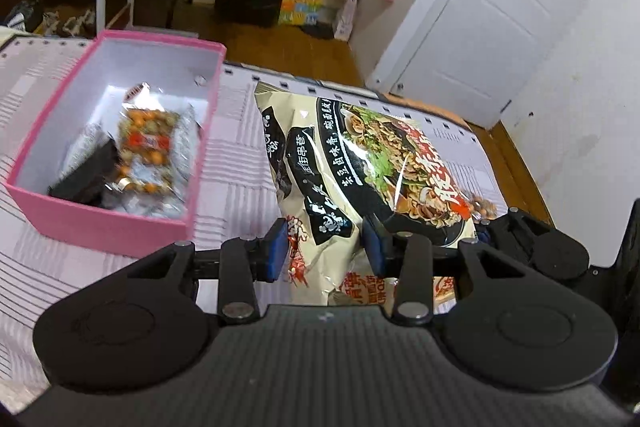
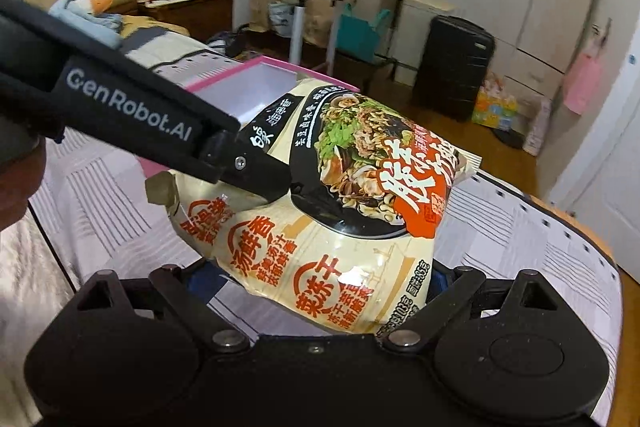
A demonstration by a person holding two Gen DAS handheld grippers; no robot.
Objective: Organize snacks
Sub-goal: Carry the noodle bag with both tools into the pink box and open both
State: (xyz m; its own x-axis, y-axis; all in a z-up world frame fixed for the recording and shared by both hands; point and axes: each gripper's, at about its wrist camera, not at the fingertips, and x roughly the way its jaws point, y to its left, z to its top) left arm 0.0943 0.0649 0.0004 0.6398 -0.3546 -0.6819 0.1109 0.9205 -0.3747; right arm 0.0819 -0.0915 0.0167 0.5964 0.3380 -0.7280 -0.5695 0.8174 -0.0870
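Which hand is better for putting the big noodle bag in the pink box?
Probably left. The left gripper pinches the noodle bag, and the pink box sits just to its left. The right gripper straddles the bag's far end, farther from the box.
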